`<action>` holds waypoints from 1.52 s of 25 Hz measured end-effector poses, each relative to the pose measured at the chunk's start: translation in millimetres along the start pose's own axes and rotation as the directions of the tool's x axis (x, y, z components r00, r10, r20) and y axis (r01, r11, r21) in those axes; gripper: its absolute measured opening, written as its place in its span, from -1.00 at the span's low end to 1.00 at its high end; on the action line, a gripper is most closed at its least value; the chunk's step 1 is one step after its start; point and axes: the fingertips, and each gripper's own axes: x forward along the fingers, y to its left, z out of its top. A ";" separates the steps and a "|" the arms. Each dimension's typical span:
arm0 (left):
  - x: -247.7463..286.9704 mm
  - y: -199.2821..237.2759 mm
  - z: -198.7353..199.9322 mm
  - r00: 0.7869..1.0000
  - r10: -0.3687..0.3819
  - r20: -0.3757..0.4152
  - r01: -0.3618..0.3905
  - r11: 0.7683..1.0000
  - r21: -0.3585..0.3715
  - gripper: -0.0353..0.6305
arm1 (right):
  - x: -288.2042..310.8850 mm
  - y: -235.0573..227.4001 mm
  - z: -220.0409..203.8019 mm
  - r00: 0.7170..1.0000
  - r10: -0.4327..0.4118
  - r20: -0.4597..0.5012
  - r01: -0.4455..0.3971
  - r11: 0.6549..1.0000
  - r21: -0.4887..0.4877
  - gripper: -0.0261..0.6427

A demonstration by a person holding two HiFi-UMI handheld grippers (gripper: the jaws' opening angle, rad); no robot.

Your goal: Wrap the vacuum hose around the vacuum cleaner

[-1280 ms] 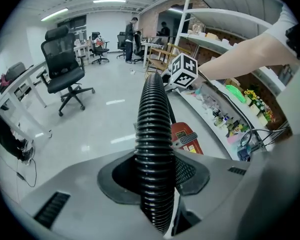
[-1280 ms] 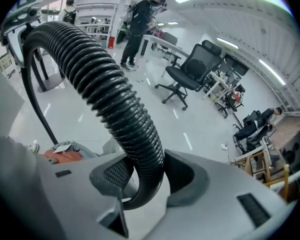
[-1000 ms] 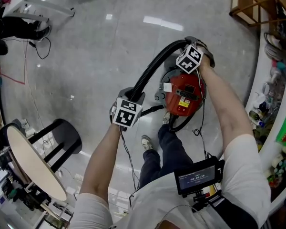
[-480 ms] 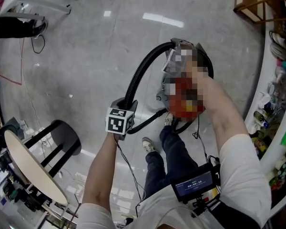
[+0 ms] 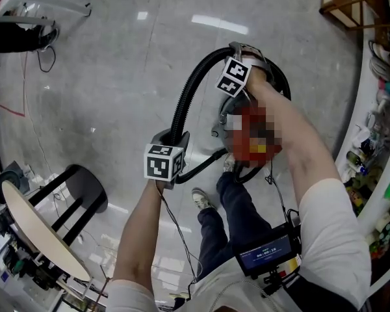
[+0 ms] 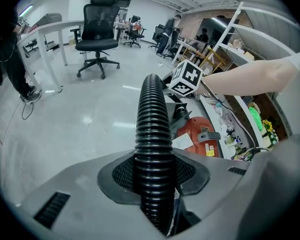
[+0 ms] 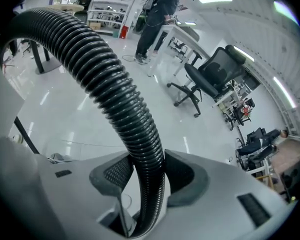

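A red vacuum cleaner (image 5: 242, 149) stands on the grey floor by the person's feet; its body also shows in the left gripper view (image 6: 202, 136). A black ribbed hose (image 5: 192, 93) arcs from my left gripper (image 5: 172, 139) up and over to my right gripper (image 5: 250, 67) above the cleaner. In the left gripper view the hose (image 6: 151, 149) runs between the jaws, pressed by both pads. In the right gripper view the hose (image 7: 132, 129) is likewise clamped and curves up to the left. A thinner black cord (image 5: 205, 163) lies beside the cleaner.
A round table (image 5: 42, 229) and a black stool (image 5: 84, 187) stand at lower left. Cluttered shelves (image 5: 377, 129) line the right side. An office chair (image 6: 96, 31) and white desks (image 6: 45, 39) stand farther off, and a person (image 7: 162, 11) stands at a desk.
My right gripper has moved left and slightly up over the cleaner, tightening the hose arc. My left gripper has shifted a little up and left with the hose.
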 end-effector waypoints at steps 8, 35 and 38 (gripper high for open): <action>17.0 21.9 -44.1 0.997 0.008 -0.075 -0.018 0.992 -0.128 -0.46 | 28.2 51.7 6.2 0.993 0.112 -0.041 -0.112 0.993 -0.021 -0.31; 38.8 57.8 -111.2 0.978 -0.042 -0.202 -0.003 0.975 -0.220 -0.47 | -186.3 259.7 -3.4 0.882 0.342 0.325 -0.408 0.899 0.160 -0.11; 40.3 65.1 -117.4 0.978 -0.053 -0.203 0.006 0.975 -0.223 -0.47 | -203.1 330.7 -15.5 0.842 0.442 0.308 -0.514 0.831 0.213 -0.11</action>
